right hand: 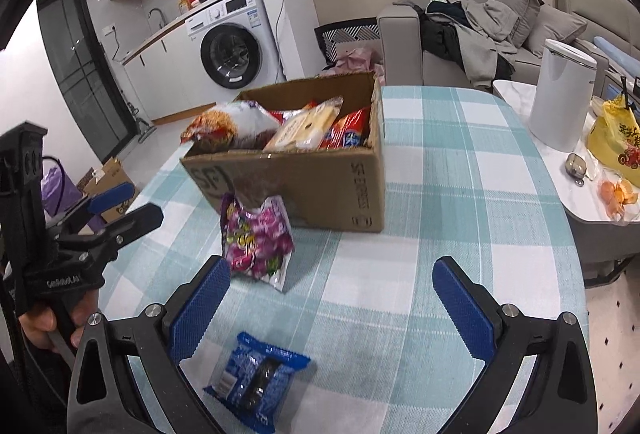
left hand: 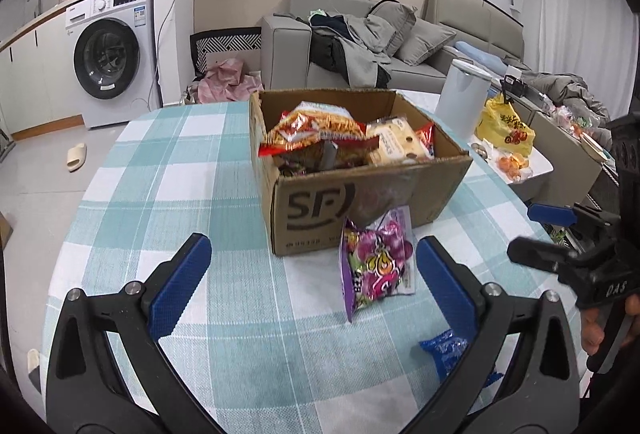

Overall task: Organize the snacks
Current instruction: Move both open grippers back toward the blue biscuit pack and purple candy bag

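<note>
**Two loose packets near a box that is already full**

The counter (left hand: 168,170), covered with a checked cloth, carries a cardboard box (left hand: 400,194) that stands open in the middle. Snack bags inside it are heaped up to the rim, and one noodle bag (right hand: 232,126) leans over the near wall. In my judgement this is the main risk: a packet dropped on top may slide off again, or may push the noodle bag out over the edge.

The purple candy bag (right hand: 256,238) lies on the cloth and leans against the front wall of the box. A grasp on its slack upper part could let it slip, and the box wall just behind it leaves little room for a finger.

The blue biscuit packet (right hand: 256,378) lies flat, nearer to the person, low between the fingers of the right tool (right hand: 332,306). This tool is wide open and holds nothing. The left tool (left hand: 316,286) is also wide open and empty, with the candy bag ahead of it. The two tools are close together, so they could collide.

On the side table, well apart, stand a white bin (right hand: 560,94) and a yellow bag (right hand: 616,146).
</note>
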